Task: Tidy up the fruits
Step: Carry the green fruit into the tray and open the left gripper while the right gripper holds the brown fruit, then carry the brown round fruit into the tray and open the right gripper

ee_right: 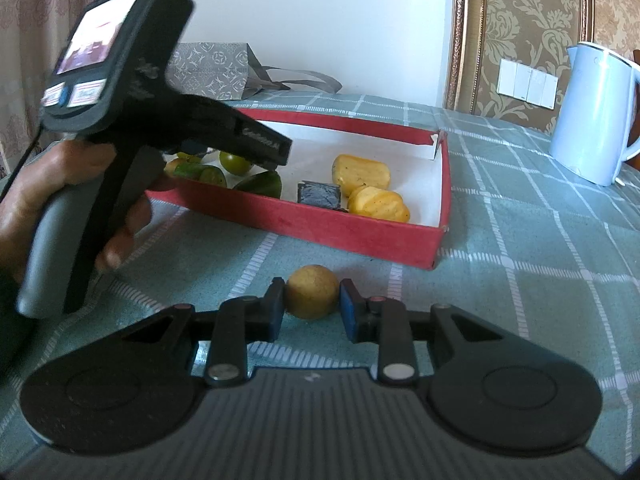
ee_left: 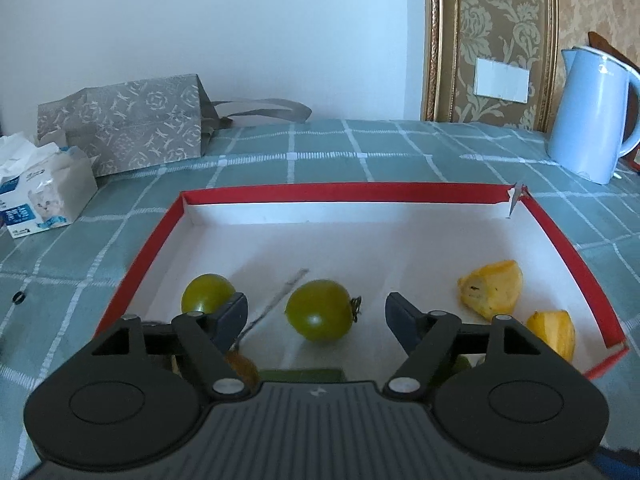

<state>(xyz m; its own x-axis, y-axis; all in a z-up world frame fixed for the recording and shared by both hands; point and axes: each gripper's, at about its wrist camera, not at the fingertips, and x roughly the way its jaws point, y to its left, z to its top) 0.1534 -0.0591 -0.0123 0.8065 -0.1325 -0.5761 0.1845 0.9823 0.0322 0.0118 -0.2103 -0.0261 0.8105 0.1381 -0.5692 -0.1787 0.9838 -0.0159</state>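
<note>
Left gripper (ee_left: 316,316) fingers wide over green tomato (ee_left: 319,310) — right gripper (ee_right: 312,308) clamps round fruit (ee_right: 311,291).

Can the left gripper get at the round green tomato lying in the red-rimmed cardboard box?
Probably yes: the left gripper has open jaws, and the green tomato lies directly ahead with nothing between.

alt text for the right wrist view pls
The right gripper has its jaws shut on a round tan fruit on the checked tablecloth; beyond, the left gripper reaches over a red tray of green and yellow fruit.
</note>
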